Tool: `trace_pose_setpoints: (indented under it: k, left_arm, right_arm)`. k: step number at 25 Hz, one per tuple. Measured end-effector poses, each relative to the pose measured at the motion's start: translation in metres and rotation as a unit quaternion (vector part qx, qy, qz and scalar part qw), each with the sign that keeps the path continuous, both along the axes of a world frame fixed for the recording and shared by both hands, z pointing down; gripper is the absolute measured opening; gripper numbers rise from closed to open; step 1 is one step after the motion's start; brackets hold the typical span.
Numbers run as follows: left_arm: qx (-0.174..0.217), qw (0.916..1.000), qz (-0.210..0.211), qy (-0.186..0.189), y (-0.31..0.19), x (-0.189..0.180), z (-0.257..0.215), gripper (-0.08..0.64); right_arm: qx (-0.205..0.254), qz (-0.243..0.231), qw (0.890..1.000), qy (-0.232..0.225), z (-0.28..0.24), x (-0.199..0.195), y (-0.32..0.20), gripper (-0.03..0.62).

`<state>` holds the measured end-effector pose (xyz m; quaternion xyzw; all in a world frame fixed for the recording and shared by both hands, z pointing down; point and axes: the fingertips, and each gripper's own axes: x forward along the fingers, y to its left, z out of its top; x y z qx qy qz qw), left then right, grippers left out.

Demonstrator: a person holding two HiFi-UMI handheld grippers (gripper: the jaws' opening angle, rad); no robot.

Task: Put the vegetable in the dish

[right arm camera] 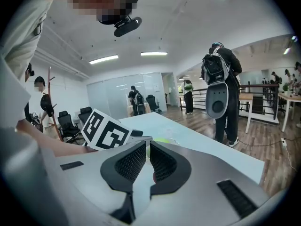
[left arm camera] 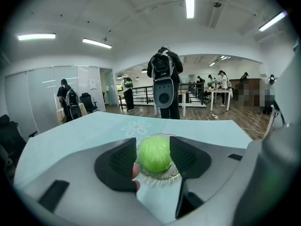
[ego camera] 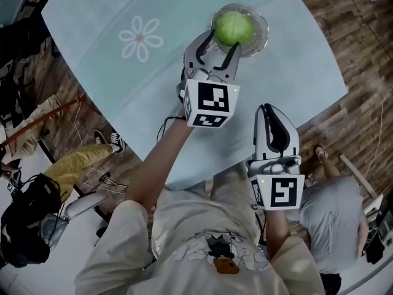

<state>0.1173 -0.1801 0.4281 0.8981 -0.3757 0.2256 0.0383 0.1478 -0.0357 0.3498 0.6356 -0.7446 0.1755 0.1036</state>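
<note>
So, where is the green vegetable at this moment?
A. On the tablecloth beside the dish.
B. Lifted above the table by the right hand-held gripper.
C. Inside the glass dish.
C: the head view shows the green vegetable sitting inside the glass dish, whose rim shows all around it.

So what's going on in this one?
A person works at a table with a gripper in each hand. The round green vegetable already sits in the glass dish. The left gripper is at the dish's near rim with its jaws apart. The vegetable shows in the gap just ahead of them, apparently not squeezed. The right gripper is held back near the person's body, jaws together and empty.
</note>
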Motion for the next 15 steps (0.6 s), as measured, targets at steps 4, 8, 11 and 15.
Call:
trace_pose_setpoints:
  k: [4, 8, 11, 15]
  left_arm:
    - [-0.003, 0.9997, -0.021, 0.008, 0.018, -0.019, -0.009, 0.134]
    - [0.005, 0.9987, -0.05, 0.007, 0.027, -0.046, -0.02, 0.036]
    - [0.021, 0.9985, -0.05, 0.004, 0.031, -0.061, -0.04, 0.008]
    - [0.018, 0.9985, -0.051, 0.011, 0.048, -0.079, -0.058, 0.008]
  right_arm:
    - [0.009, -0.004, 1.0, 0.004, -0.009, -0.007, 0.015, 0.04]
    - [0.015, -0.007, 1.0, 0.014, -0.018, -0.018, 0.026, 0.04]
    - [0.02, -0.012, 0.999, 0.022, -0.028, -0.026, 0.032, 0.04]
    - [0.027, -0.011, 0.999, 0.028, -0.039, -0.032, 0.042, 0.04]
